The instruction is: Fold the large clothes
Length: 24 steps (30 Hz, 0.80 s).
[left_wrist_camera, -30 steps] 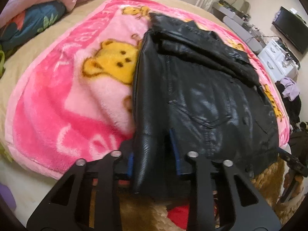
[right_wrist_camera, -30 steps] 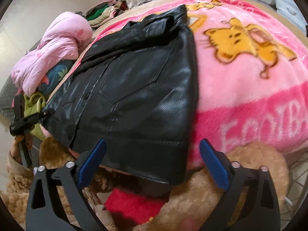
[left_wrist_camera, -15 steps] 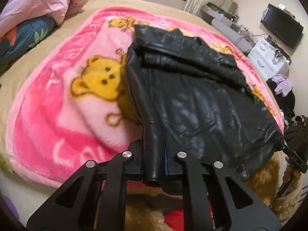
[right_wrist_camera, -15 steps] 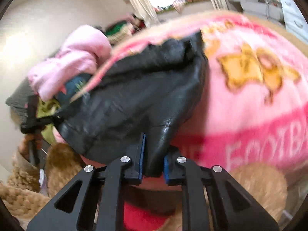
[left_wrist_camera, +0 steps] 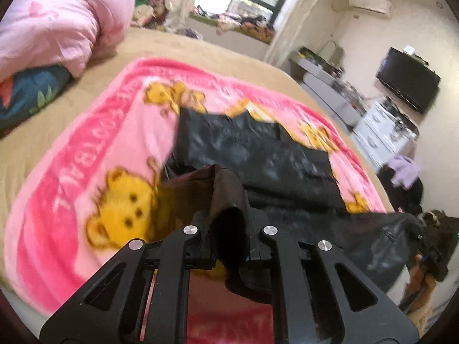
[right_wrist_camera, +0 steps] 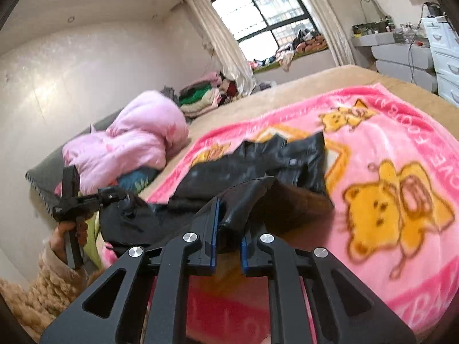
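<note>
The left claw is clamped on a fold of the black leather jacket, lifting the hem so the brown lining faces up. The rest of the jacket lies on the pink bear blanket (the picture is motion-blurred) toward 12 o'clock. At 3 o'clock the right claw grips the jacket's other corner. A pink quilt is bunched at 10 o'clock on the bed; a television hangs at 2 o'clock.
</note>
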Tool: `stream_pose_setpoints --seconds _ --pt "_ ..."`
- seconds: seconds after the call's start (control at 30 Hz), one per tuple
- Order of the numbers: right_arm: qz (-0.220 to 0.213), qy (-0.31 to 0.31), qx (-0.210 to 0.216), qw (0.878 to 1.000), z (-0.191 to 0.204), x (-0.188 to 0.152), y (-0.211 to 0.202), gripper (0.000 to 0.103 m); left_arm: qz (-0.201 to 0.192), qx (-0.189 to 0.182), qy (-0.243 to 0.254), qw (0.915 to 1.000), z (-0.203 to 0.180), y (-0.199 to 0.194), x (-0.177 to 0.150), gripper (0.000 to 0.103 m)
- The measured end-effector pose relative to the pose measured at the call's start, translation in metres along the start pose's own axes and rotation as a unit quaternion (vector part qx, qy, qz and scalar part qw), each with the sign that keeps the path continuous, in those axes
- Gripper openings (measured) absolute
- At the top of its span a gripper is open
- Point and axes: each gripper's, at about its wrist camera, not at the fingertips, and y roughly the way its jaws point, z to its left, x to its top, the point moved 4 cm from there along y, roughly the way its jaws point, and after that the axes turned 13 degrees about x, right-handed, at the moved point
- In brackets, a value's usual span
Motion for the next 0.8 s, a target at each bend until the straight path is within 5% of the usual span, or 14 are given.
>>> stream_pose_setpoints --seconds 0.27,0.8 --pt "-0.035 0.008 -0.015 0.999 -0.019 0.041 0.018 0.01 -0.041 0.003 -0.022 0.9989 -0.009 0.015 0.039 0.007" --pt "-0.053 0.056 -0.044 0.996 -0.075 0.094 0.075 0.01 -0.025 -0.025 -0.105 0.9939 -0.011 0.078 0.089 0.013"
